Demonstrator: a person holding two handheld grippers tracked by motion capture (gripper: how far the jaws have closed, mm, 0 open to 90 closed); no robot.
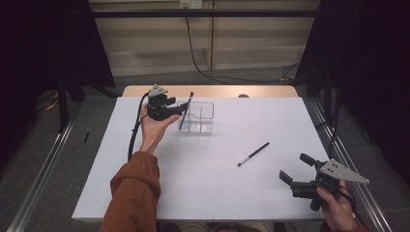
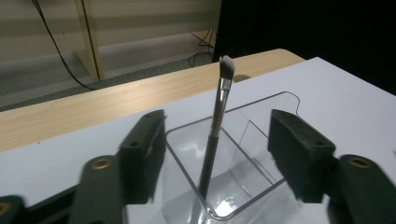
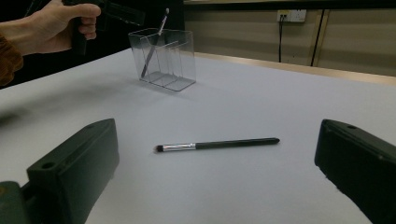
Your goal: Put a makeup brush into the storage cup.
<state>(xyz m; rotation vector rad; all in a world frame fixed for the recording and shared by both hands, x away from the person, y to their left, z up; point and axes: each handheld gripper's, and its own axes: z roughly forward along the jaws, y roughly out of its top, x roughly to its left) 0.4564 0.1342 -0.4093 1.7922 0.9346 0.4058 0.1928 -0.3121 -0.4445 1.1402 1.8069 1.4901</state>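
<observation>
Standing in the clear box (image 2: 261, 154), a brush (image 2: 215, 126) leans between the left gripper's (image 2: 215, 154) parted jaws. Right gripper (image 3: 215, 177) gapes near another brush (image 3: 219, 144)

The person wears a rust-orange long sleeve (image 1: 135, 191) with soft folds on the left arm. Each hand-held black two-jaw gripper, left (image 1: 180, 107) and right (image 1: 296, 168), carries a grey three-cornered plate dotted with small holes. Blocky matte black jaws show brass-coloured pivot screws, and a black cable (image 1: 133, 130) trails from the left one.
</observation>
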